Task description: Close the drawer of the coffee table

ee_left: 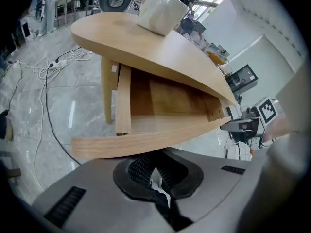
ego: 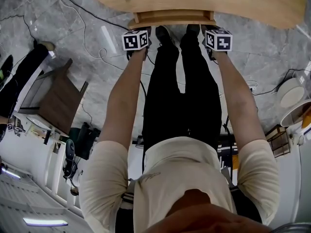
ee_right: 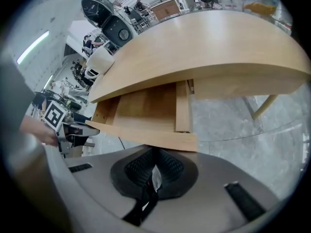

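Note:
The light wooden coffee table [ego: 252,6] runs along the top of the head view. Its drawer [ego: 172,19] stands partly pulled out, with the curved drawer front [ee_left: 141,143] right before my left gripper [ee_left: 158,182]. That gripper is shut with nothing between its pads, and its tip is at the front's left part. My right gripper [ee_right: 152,176] is shut and empty too, at the right part of the drawer front [ee_right: 146,136]. The drawer's inside [ee_left: 165,101] looks bare. In the head view, the left gripper [ego: 137,33] and right gripper [ego: 214,32] sit side by side against the drawer.
A white cup [ee_left: 160,11] stands on the tabletop. Cables [ego: 73,11] trail over the grey marble floor at the left. A dark brown stand [ego: 58,101] is at the left, white round objects [ego: 291,92] at the right. The person's black shoes [ego: 164,33] are under the drawer.

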A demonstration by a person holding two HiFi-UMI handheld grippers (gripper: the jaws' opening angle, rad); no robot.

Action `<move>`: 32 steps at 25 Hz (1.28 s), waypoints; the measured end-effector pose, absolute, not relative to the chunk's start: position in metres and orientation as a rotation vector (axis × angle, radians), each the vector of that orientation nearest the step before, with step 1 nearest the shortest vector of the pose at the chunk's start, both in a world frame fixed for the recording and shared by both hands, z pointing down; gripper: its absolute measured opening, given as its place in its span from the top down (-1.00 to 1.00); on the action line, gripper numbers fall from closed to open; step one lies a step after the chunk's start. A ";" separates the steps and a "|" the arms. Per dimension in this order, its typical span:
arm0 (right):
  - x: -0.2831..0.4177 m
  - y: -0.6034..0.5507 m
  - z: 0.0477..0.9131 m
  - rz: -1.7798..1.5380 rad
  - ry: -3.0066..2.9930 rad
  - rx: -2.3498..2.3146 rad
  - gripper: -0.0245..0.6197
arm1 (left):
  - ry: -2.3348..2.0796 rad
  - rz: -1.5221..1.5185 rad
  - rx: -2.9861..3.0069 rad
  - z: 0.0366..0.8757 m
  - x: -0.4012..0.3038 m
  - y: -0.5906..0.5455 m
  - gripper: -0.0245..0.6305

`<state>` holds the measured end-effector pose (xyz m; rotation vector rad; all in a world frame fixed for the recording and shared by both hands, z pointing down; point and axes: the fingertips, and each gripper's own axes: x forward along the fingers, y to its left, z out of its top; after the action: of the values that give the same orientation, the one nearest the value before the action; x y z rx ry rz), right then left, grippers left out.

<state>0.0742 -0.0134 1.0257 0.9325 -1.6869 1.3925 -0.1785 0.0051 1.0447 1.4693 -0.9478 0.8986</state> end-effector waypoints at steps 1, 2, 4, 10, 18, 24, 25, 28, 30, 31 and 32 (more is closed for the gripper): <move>0.074 -0.016 1.025 1.390 -1.690 0.933 0.93 | -0.943 0.900 1.477 1.044 -0.179 0.002 0.91; 0.073 -0.020 1.024 1.387 -1.693 0.933 0.93 | -0.940 0.901 1.484 1.043 -0.179 -0.002 0.91; 0.072 -0.027 1.023 1.381 -1.700 0.929 0.93 | -0.940 0.910 1.492 1.040 -0.181 -0.010 0.91; 0.074 -0.041 1.023 1.366 -1.704 0.924 0.93 | -0.945 0.918 1.494 1.040 -0.182 -0.023 0.91; 0.071 -0.055 1.022 1.382 -1.694 0.936 0.93 | -0.942 0.932 1.502 1.041 -0.185 -0.043 0.91; 0.071 -0.059 1.022 1.396 -1.688 0.936 0.93 | -0.939 0.941 1.500 1.037 -0.185 -0.051 0.91; 0.070 -0.061 1.021 1.395 -1.688 0.937 0.93 | -0.936 0.938 1.499 1.038 -0.186 -0.052 0.91; 0.067 -0.067 1.023 1.388 -1.694 0.934 0.93 | -0.939 0.950 1.495 1.041 -0.190 -0.056 0.91; 0.069 -0.070 1.023 1.384 -1.696 0.927 0.93 | -0.949 0.954 1.495 1.039 -0.190 -0.061 0.91; 0.070 -0.071 1.023 1.383 -1.699 0.926 0.93 | -0.951 0.954 1.495 1.038 -0.188 -0.063 0.91; 0.071 -0.074 1.023 1.382 -1.703 0.926 0.93 | -0.950 0.957 1.497 1.038 -0.187 -0.065 0.91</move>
<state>0.0712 -0.0739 1.0233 0.9258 -1.7030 1.3824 -0.1871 -0.0652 1.0377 1.4969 -0.9496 0.9570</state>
